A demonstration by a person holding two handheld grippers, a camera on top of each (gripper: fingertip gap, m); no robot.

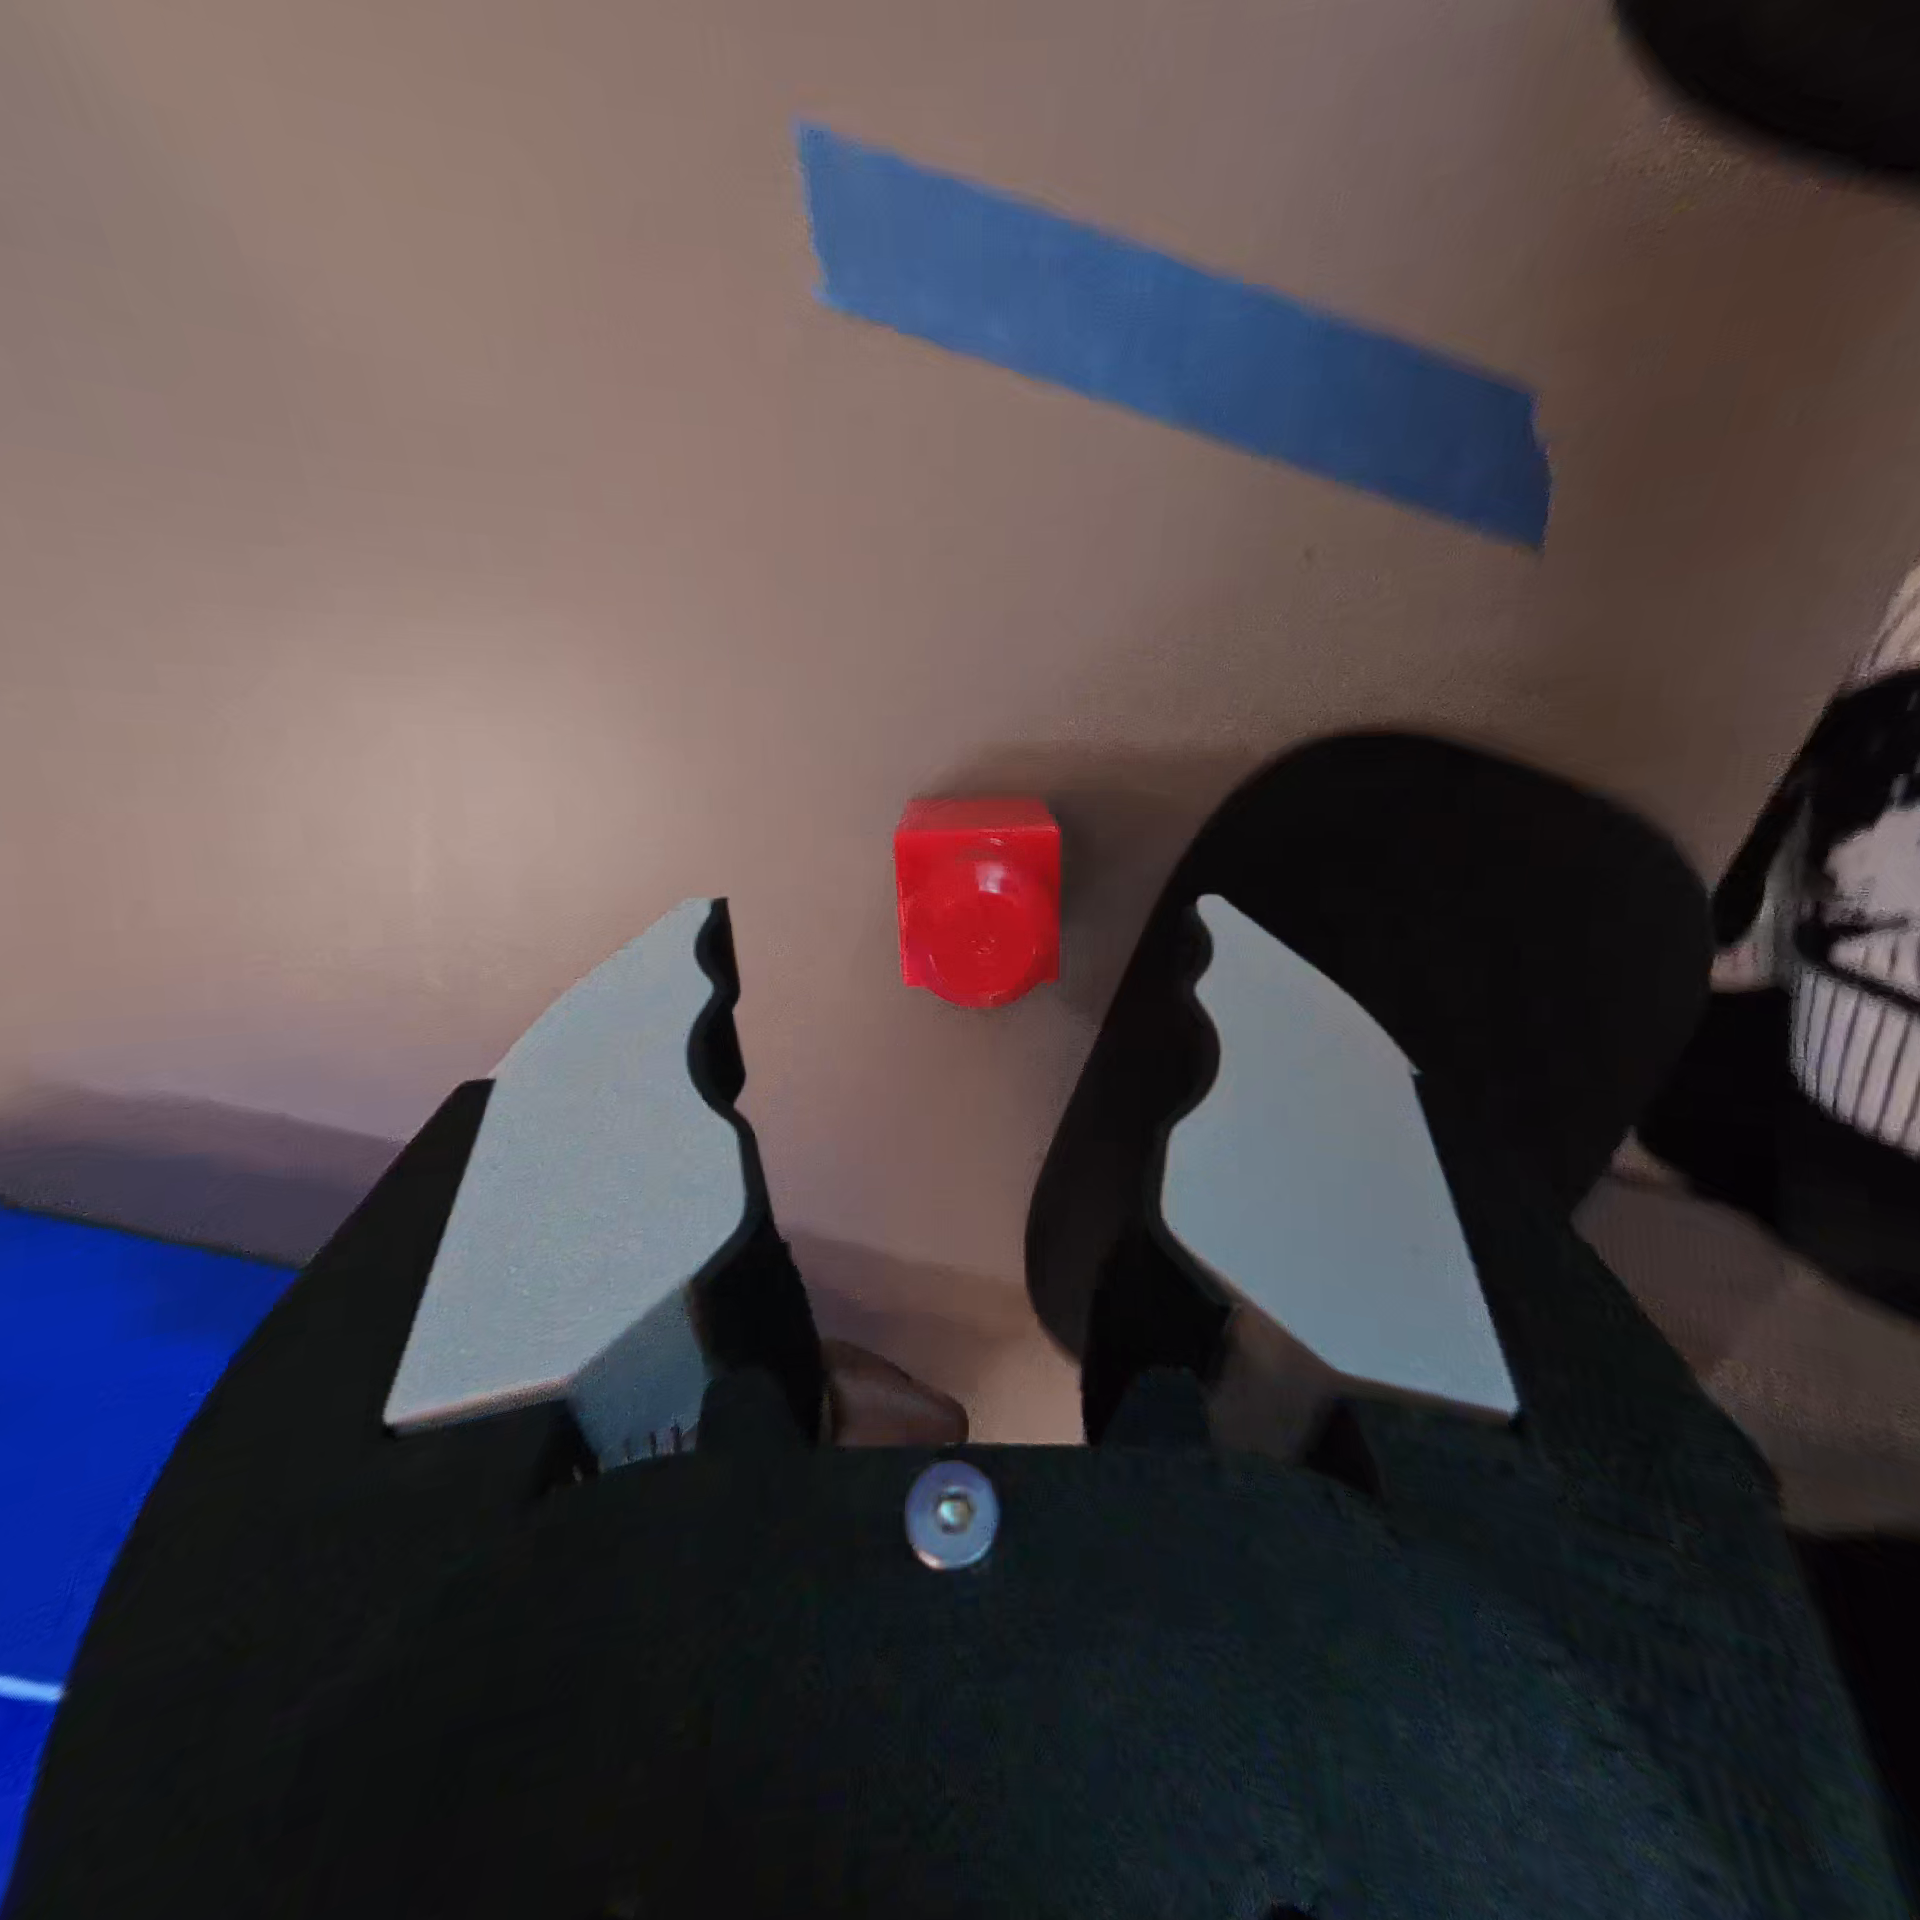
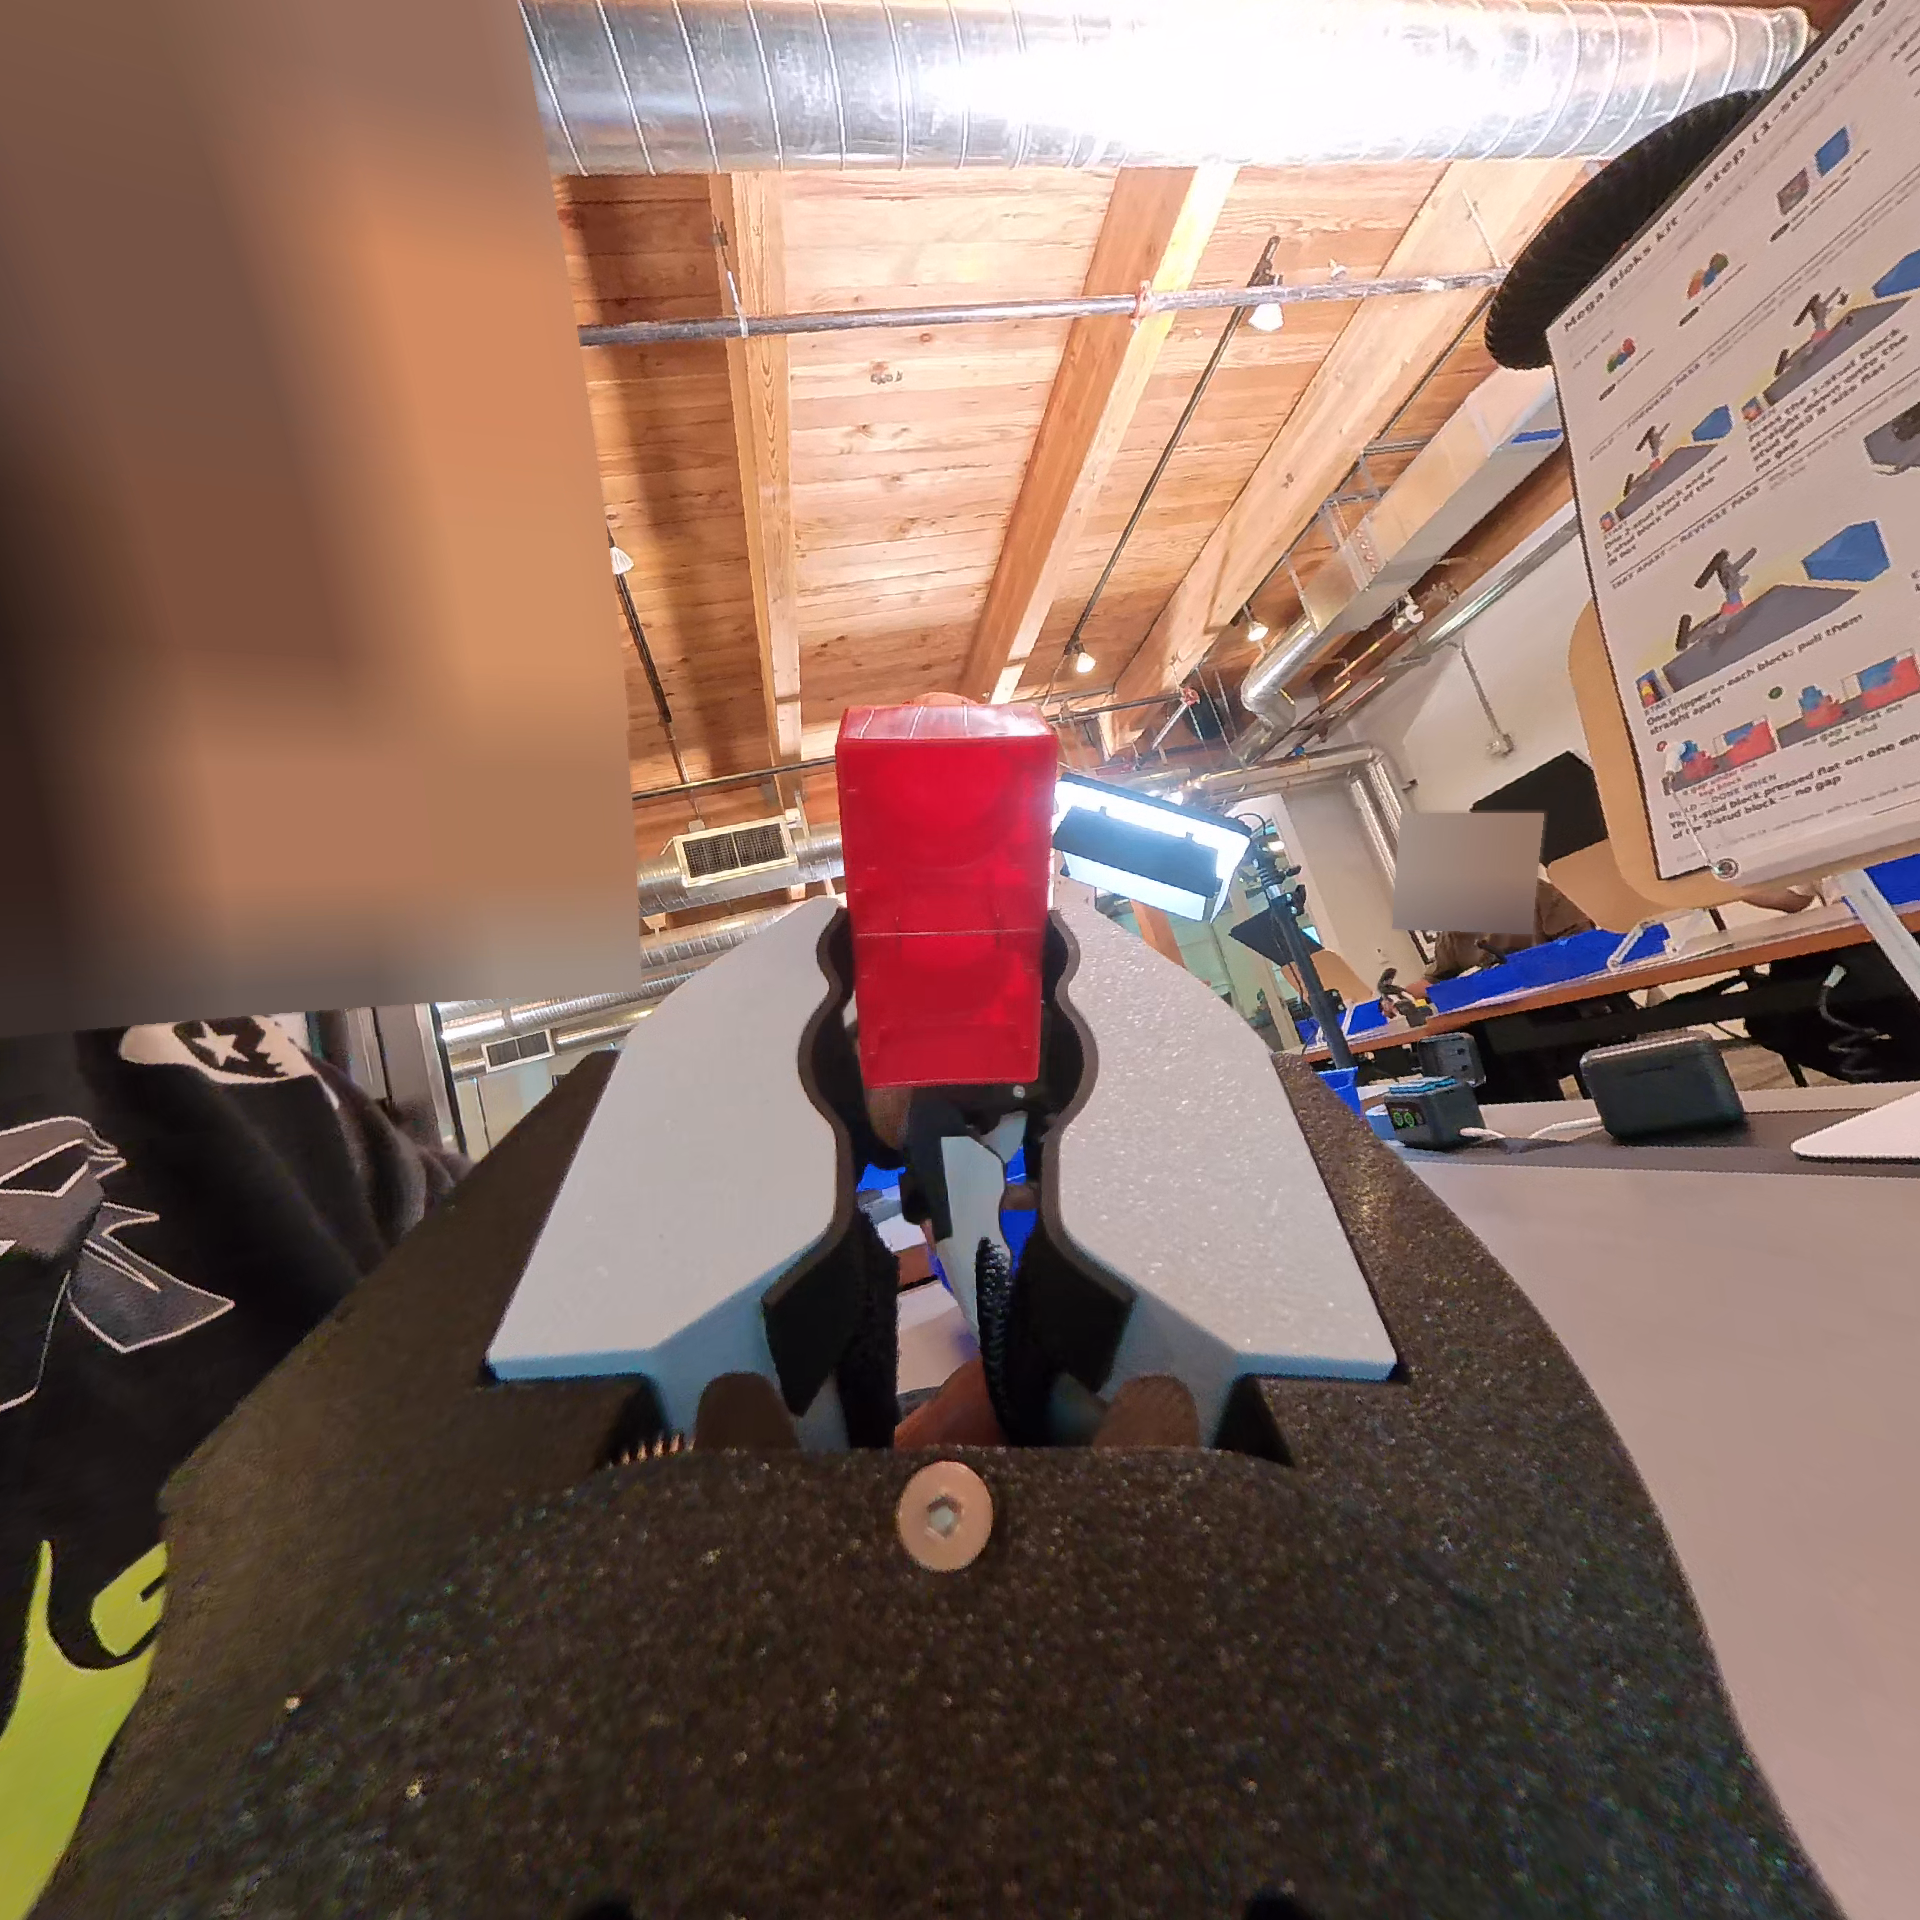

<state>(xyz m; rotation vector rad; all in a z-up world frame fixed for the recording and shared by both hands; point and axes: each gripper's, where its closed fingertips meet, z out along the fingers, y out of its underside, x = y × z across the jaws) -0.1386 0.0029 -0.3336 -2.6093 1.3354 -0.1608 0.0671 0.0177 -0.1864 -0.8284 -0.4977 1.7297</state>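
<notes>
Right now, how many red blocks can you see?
2. A small red block lies on the tan table ahead of the open left gripper; a taller red block is clamped in the right gripper.

This looks like a workshop or lab set up in a converted industrial loft. Overhead run a wooden plank ceiling (image 2: 914, 499) with heavy beams, a bare silver ventilation duct (image 2: 1143, 83) and a thin pipe (image 2: 935, 310). A bright studio light panel (image 2: 1148, 847) stands on a stand, and desks farther back carry blue bins (image 2: 1538, 961). An illustrated instruction sheet (image 2: 1756, 499) is propped at the right, and blue tape (image 1: 1164, 332) marks a tan desk (image 1: 416, 623).
</notes>
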